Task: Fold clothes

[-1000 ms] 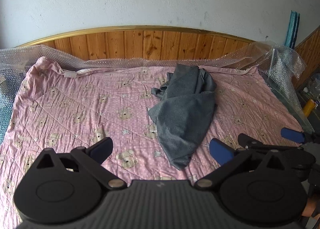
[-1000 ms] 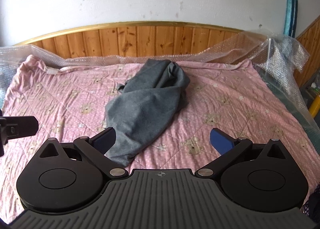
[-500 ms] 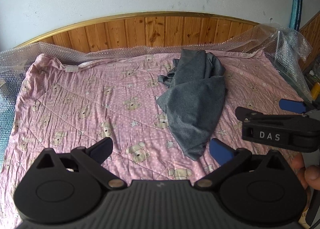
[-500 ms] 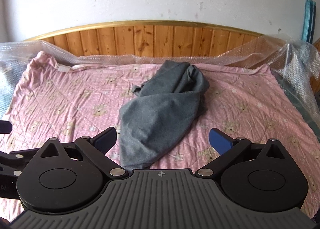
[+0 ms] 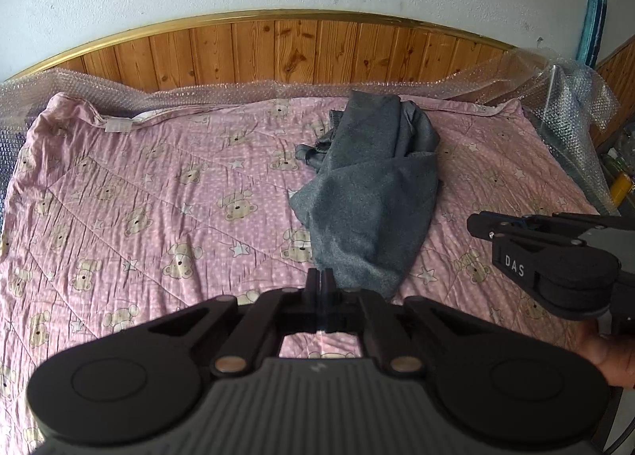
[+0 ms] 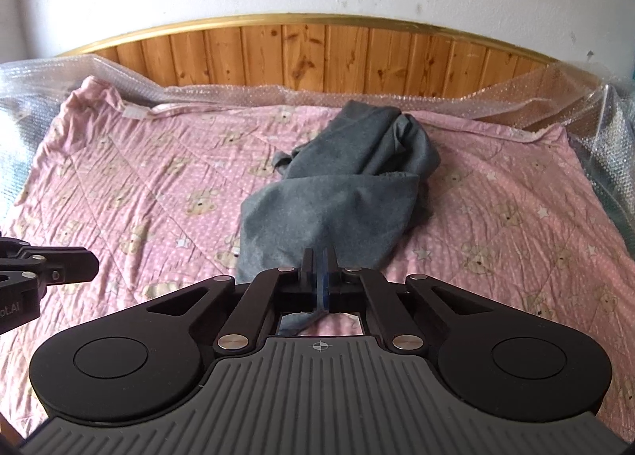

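Observation:
A crumpled grey garment (image 5: pixel 373 193) lies on the pink bear-print quilt (image 5: pixel 158 193), running from near the headboard toward me; it also shows in the right wrist view (image 6: pixel 337 197). My left gripper (image 5: pixel 321 276) is shut and empty, above the quilt beside the garment's near end. My right gripper (image 6: pixel 319 256) is shut, held over the garment's near end; I cannot tell whether it pinches cloth. The right gripper (image 5: pixel 532 244) also shows at the right of the left wrist view. The left gripper (image 6: pixel 43 272) shows at the left of the right wrist view.
A wooden headboard (image 5: pixel 301 54) with a brass rim stands at the back under a white wall. Bubble wrap (image 5: pixel 567 97) lines the quilt's far and right edges. Bottles and clutter (image 5: pixel 619 181) sit beyond the bed's right side.
Both grippers have shut; they were open earlier. Both have moved forward over the bed toward the garment's near end.

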Available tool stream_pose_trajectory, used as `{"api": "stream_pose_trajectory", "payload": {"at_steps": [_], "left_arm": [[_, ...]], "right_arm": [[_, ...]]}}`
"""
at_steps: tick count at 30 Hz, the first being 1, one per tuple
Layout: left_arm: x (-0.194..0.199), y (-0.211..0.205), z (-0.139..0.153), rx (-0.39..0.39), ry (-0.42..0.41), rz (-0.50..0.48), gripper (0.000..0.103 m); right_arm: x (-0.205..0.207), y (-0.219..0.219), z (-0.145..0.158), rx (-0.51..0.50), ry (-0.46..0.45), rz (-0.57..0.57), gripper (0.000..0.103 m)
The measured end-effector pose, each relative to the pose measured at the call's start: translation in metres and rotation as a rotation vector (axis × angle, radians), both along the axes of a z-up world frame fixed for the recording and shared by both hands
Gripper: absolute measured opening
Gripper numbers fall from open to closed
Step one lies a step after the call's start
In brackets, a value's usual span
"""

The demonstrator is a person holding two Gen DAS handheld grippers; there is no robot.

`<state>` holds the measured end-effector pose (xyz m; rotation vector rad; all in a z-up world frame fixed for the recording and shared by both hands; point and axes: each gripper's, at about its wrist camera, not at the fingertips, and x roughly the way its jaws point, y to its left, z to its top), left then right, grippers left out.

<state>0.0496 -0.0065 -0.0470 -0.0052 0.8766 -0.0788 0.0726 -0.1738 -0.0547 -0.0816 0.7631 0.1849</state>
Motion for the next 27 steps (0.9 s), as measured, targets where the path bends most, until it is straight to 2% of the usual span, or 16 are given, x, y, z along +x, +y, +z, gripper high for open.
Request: {"api": "stream_pose_trajectory", "payload": {"at_steps": [6,7,8,9,10,11,12,19,24,27], "left_arm": [[0.026,-0.009,-0.012,0.004,0.04,0.023,0.001],[0.032,-0.012,-0.014,0.013,0.046,0.03,0.003],[0.038,-0.014,-0.016,0.022,0.052,0.038,0.01],[0.044,-0.015,-0.018,0.031,0.055,0.047,0.024],[0.05,-0.017,-0.019,0.039,0.058,0.058,0.039],[0.056,-0.017,-0.021,0.04,0.061,0.072,0.071],[0.062,-0.017,-0.021,0.042,0.061,0.085,0.087],[0.109,-0.029,-0.038,0.07,0.121,0.099,0.092],[0.139,-0.036,-0.053,0.099,0.168,0.125,0.096],[0.15,-0.035,-0.061,0.105,0.192,0.148,0.096]], "right_arm": [[0.027,-0.011,-0.017,-0.003,0.038,0.003,0.002],[0.032,-0.014,-0.02,-0.001,0.044,0.001,0.01],[0.038,-0.017,-0.023,0.001,0.05,-0.001,0.02],[0.043,-0.02,-0.027,0.003,0.052,-0.006,0.032],[0.048,-0.024,-0.03,0.006,0.053,-0.011,0.062],[0.053,-0.029,-0.034,0.019,0.054,-0.017,0.081],[0.058,-0.034,-0.037,0.033,0.056,-0.018,0.084],[0.108,-0.057,-0.066,0.096,0.126,-0.009,0.085],[0.163,-0.064,-0.088,0.111,0.135,-0.013,0.091],[0.194,-0.062,-0.112,0.113,0.163,-0.02,0.092]]}}
